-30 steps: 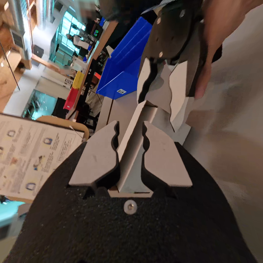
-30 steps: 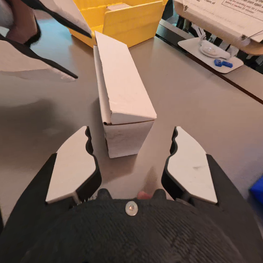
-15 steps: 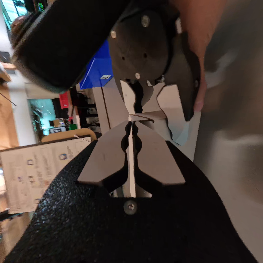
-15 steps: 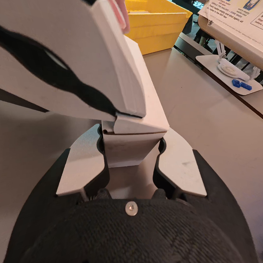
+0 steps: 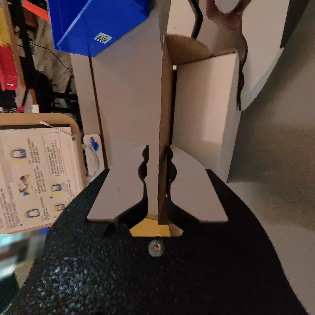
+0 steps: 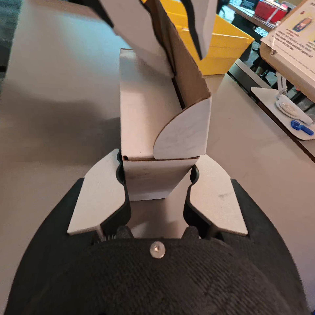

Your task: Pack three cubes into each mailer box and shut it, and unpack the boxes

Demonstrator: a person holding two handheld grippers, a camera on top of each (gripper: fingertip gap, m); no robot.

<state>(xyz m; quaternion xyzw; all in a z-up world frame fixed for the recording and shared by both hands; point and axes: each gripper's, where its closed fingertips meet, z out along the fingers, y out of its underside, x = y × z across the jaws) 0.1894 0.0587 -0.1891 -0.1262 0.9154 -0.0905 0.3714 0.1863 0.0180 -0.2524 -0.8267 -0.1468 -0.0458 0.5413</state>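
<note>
A white mailer box (image 6: 153, 179) lies lengthwise on the grey table. My right gripper (image 6: 160, 154) is shut on its near end, one finger on each side wall. My left gripper (image 5: 157, 148) is shut on the box's lid (image 5: 164, 102), which shows edge-on between the fingers. In the right wrist view the lid (image 6: 185, 73) stands raised with its brown inside showing, a rounded side flap (image 6: 184, 133) hangs at its near end, and the left gripper's fingers (image 6: 136, 34) come down from above. The box body (image 5: 204, 102) shows beside the lid. The box's inside is hidden and no cubes show.
A yellow bin (image 6: 225, 47) stands just behind the box. A blue bin (image 5: 95, 25) sits farther off on the table. An instruction board (image 6: 293, 44) and a white stand with small blue pieces (image 6: 301, 129) are beyond the table's right edge. The grippers' ends are close to 8 centimetres from one another.
My right gripper closed on the box's near end and stays there. My left gripper, shut on the lid's front edge, has swung the lid up and open.
</note>
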